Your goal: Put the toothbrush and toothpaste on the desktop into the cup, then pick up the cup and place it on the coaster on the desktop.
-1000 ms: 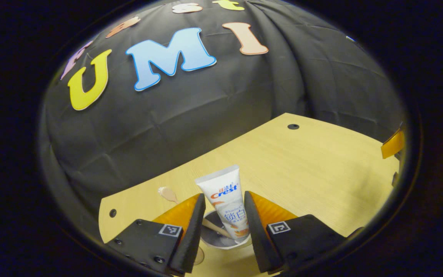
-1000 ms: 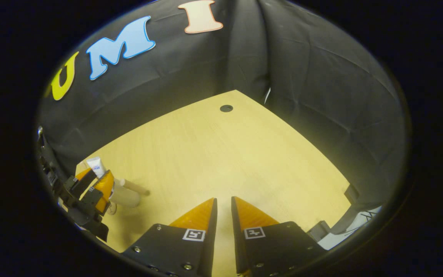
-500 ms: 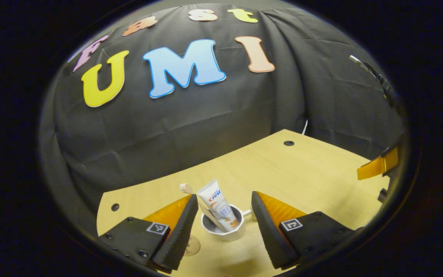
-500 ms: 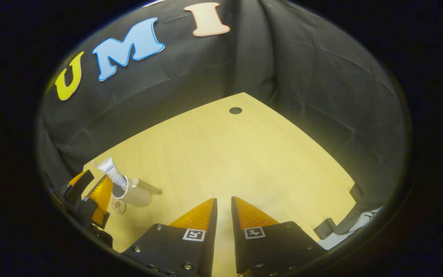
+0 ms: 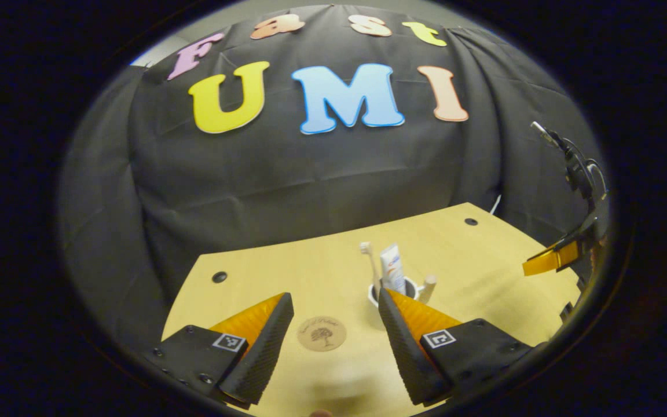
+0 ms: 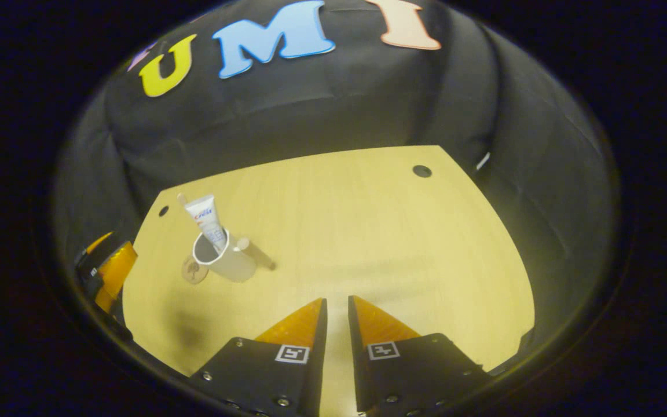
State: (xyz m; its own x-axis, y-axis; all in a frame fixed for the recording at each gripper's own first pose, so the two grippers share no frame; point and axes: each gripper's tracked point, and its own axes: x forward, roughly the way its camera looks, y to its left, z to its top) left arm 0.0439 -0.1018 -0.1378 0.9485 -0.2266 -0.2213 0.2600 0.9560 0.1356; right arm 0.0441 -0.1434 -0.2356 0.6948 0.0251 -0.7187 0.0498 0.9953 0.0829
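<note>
Lighting: we record a dim booth with light falling from above onto the desk, which reads warm yellow and brightest at its middle. Shadows: we note a soft shadow beside the cup and a vague dark patch on the near desk in the right gripper view. Glare: none strong; the black cloth wall absorbs light. Distortion: we see heavy fisheye bending, the desk edges curving and dimming toward the rim. Focus: centre fairly sharp, edges soft.
</note>
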